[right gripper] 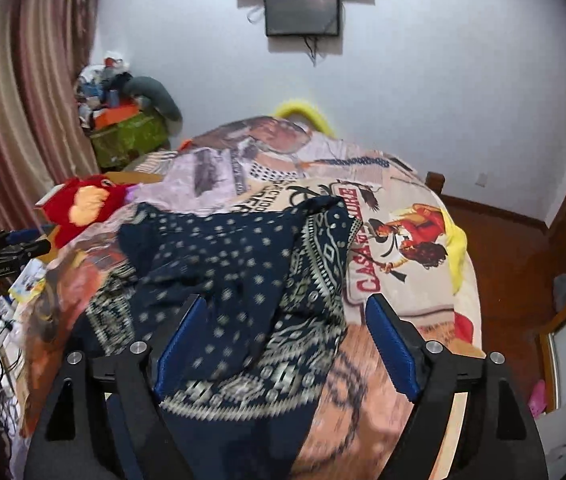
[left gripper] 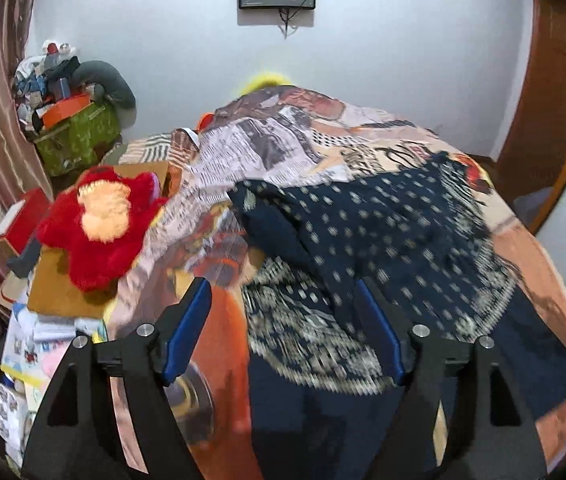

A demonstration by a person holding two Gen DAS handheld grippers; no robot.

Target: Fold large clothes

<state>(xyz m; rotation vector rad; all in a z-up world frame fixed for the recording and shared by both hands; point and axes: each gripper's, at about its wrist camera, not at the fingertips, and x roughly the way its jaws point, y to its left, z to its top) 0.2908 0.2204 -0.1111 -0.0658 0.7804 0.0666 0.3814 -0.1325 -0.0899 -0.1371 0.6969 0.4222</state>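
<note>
- Left wrist view: my left gripper [left gripper: 283, 324] stands wide, nothing between its blue pads. One navy patterned garment [left gripper: 383, 248] lies rumpled on the printed bedspread [left gripper: 283, 140], blurred. One red plush toy [left gripper: 103, 224] at the bed's left edge; clutter below it cut off.
- Right wrist view: my right gripper [right gripper: 291, 340] stands wide, holding nothing, over the garment's near hem. Bare bedspread to the right; wooden floor [right gripper: 503, 248] beyond the bed's edge.

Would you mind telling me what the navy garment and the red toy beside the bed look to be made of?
The navy garment looks like thin, matte woven cloth, probably cotton or rayon: it drapes in soft folds and carries a printed pale pattern. The red toy looks like plush synthetic fur: its surface is fuzzy, with a shaggy outline. Blur leaves the exact fibres uncertain.
</note>
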